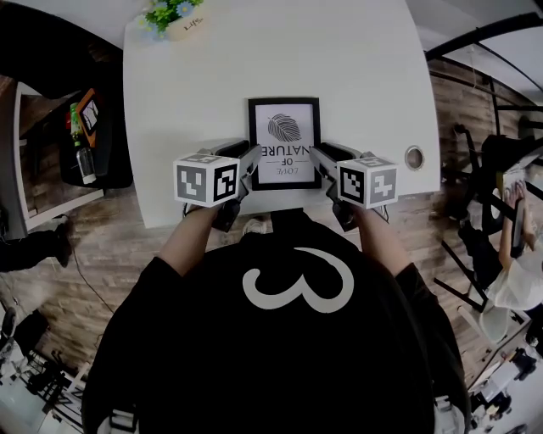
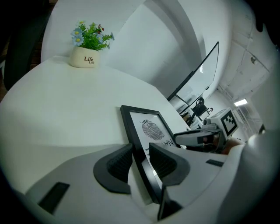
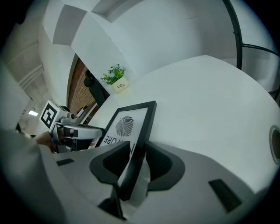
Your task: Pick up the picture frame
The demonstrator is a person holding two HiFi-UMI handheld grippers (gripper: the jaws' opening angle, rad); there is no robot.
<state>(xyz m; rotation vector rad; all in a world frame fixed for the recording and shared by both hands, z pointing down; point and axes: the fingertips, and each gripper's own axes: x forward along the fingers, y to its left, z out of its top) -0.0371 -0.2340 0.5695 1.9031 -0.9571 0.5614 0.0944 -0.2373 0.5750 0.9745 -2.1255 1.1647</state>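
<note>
A black picture frame (image 1: 284, 127) with a leaf print and lettering lies near the front edge of the white table (image 1: 204, 93). My left gripper (image 1: 252, 163) is shut on its left edge and my right gripper (image 1: 316, 159) on its right edge. In the left gripper view the frame (image 2: 148, 126) runs away from the jaws, its rim pinched between the left gripper's (image 2: 141, 160) ribbed pads. The right gripper view has the frame (image 3: 127, 124) edge-on in the right gripper (image 3: 138, 161). Whether the frame is off the table I cannot tell.
A small pot of flowers (image 1: 174, 17) stands at the table's far edge, also visible as the pot (image 2: 85, 57) ahead on the left. A round cable hole (image 1: 414, 158) sits at the table's right side. Shelving (image 1: 85, 127) stands left of the table, chairs (image 1: 496, 195) to the right.
</note>
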